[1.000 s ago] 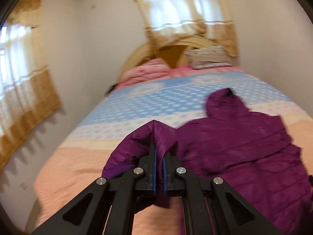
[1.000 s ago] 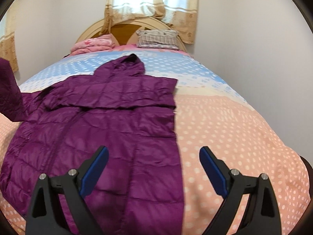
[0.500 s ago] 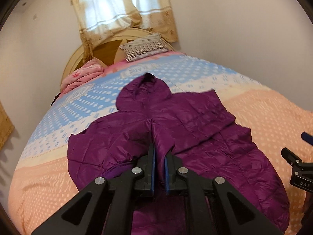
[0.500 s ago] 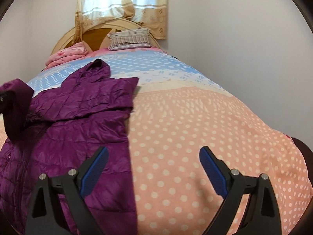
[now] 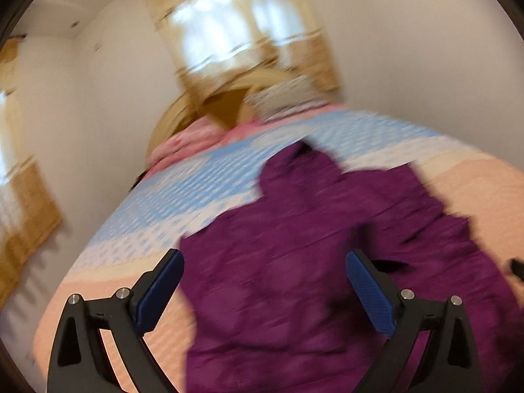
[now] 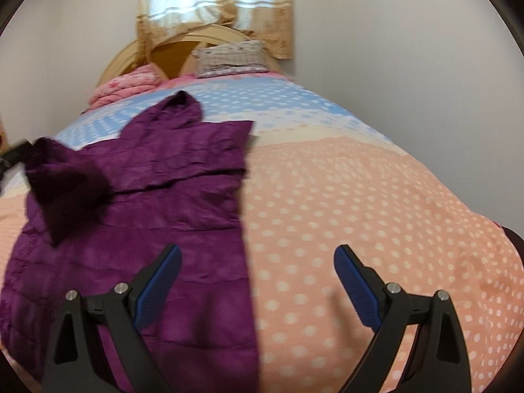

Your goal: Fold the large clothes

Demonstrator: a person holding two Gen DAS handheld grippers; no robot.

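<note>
A purple hooded puffer jacket (image 5: 311,245) lies spread on the bed, hood toward the headboard. My left gripper (image 5: 263,291) is open and empty above the jacket's left side; this view is blurred. In the right wrist view the jacket (image 6: 170,177) fills the left half, with its left sleeve (image 6: 62,177) blurred and in the air above the body, beside a dark bit of the left gripper (image 6: 14,154). My right gripper (image 6: 257,283) is open and empty above the jacket's right edge.
The bed (image 6: 360,213) has a peach dotted cover near me and blue dotted cover farther off. A folded pink blanket (image 6: 127,88) and a striped pillow (image 6: 232,57) lie at the wooden headboard. Walls and curtained windows surround the bed.
My left gripper has opened and let go of the sleeve, which it carried over the jacket's body. The right gripper stayed open and swung slightly back toward the jacket.
</note>
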